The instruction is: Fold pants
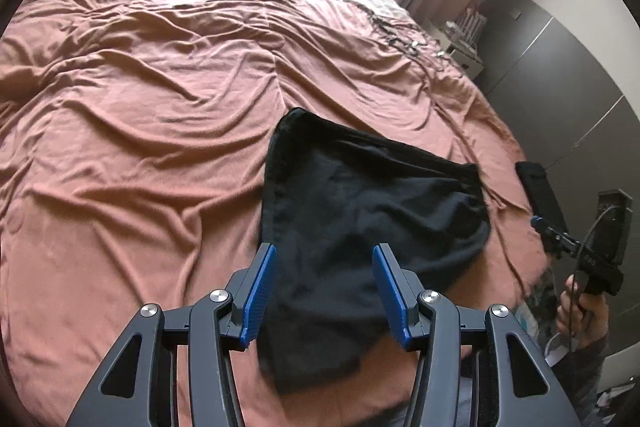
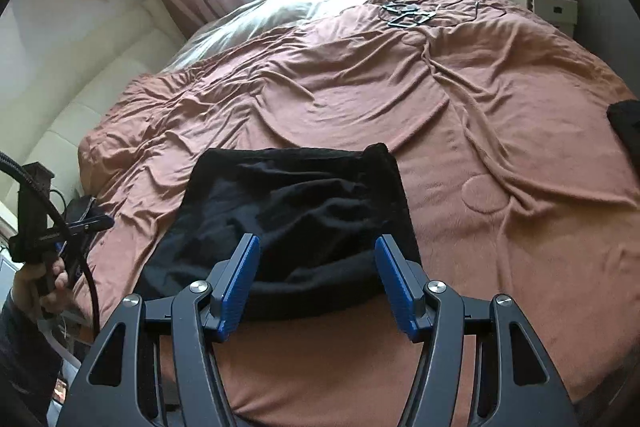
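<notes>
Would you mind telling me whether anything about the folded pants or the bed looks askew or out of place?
The black pants lie folded but lumpy, their edges uneven, on the rumpled brown bedspread. A loose tangle of cables sits near the pillows. Nothing looks spilled or damaged.

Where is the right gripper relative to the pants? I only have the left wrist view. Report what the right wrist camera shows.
Observer: The right gripper hangs over the near edge of the black pants, fingers apart with nothing between them.
Operator: Check the bed past my right edge.
Observer: Another dark item lies at the right edge of the blanket, cut off by the frame.
Operator: Now look at my gripper from there.
Observer: The left gripper sits off the pants' left side, held in a hand. It is too blurred there to read its fingers.
</notes>
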{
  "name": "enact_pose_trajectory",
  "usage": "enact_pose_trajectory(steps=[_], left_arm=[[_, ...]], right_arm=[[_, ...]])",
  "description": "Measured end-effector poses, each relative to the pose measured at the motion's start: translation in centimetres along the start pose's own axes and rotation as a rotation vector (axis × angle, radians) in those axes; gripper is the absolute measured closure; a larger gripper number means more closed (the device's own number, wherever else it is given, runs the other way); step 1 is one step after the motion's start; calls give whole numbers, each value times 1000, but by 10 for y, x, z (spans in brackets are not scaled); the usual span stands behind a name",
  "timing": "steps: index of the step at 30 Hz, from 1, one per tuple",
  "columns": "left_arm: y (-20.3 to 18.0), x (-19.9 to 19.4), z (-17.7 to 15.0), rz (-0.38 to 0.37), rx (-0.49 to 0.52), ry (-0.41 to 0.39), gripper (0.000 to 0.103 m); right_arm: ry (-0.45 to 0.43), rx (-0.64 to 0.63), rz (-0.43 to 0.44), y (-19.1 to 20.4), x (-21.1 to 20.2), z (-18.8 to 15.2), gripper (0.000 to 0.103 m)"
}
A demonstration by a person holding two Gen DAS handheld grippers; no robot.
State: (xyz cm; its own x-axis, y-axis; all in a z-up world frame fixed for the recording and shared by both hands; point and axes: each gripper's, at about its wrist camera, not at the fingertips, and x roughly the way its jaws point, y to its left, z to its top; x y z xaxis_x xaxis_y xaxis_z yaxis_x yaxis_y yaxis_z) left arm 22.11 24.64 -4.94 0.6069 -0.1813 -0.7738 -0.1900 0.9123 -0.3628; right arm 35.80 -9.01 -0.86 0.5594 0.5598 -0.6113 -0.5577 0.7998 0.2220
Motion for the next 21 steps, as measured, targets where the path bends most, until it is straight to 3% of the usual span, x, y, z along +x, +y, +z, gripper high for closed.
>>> enact_pose_trajectory(steps=[11,14,21], left_arm=[[14,-41,-41,-19,-42,-32,50],[22,-41,-55,-53,-70,-34,50],[43,-13,-78,-128,-160,-16,50]], right_arm=[[-28,-14,-10,24,-35,-27,45],[-19,-36,-9,33,-31,-31,45],[39,-75,6,54,-6,-35,55]])
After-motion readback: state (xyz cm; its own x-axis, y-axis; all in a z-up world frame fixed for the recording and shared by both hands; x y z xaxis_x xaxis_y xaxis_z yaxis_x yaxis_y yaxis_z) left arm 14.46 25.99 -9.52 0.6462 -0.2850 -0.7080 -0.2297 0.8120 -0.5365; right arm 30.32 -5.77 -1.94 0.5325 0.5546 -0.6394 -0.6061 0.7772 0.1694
